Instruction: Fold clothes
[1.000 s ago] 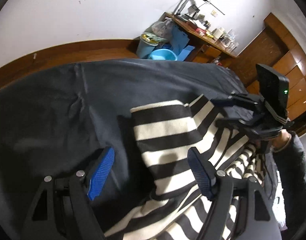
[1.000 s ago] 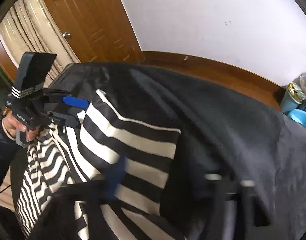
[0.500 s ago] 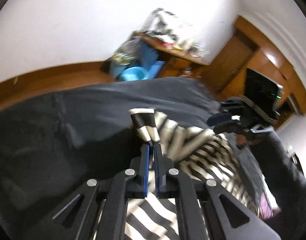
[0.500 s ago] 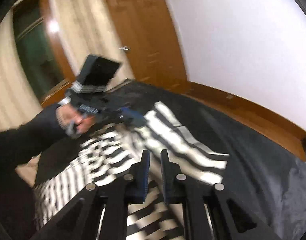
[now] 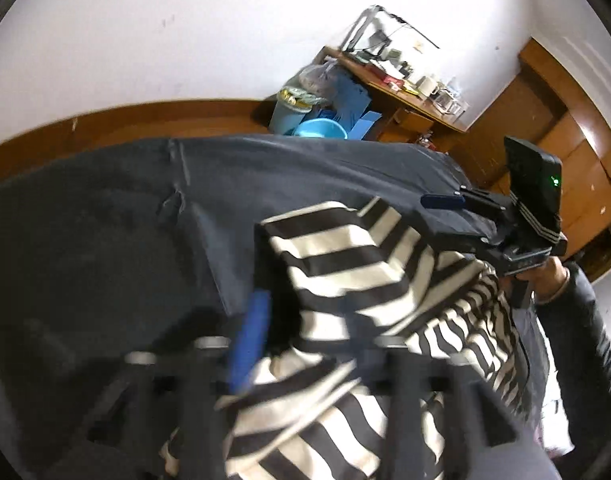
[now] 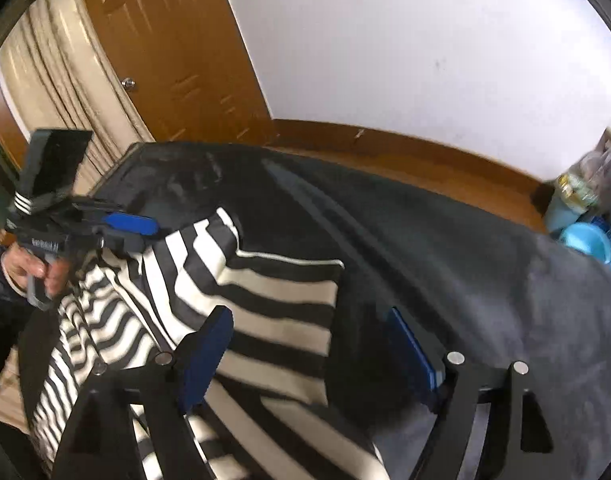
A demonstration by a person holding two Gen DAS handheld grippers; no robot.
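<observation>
**Striped top half folded, both tools let go**

The striped garment (image 6: 265, 304) lies on the dark bed cover (image 6: 445, 248), toward its near left part in the right wrist view, with a wide-striped panel folded over and lying flat on top and a narrower-striped part bunched at the near left. The step in hand looks like re-gripping for the next fold. To do it well, each tool should take a corner of the same edge of the folded panel, pinching both layers together, then carry that edge over level so the stripes line up and no crease gets trapped underneath.

The right gripper (image 6: 309, 344) has its jaws spread wide, one blue pad over the panel and the other over the bed cover, holding nothing. The left gripper (image 5: 305, 344) is blurred in its own view, but its jaws look parted astride the cloth, gripping nothing; whether they touch it I cannot tell.
</observation>
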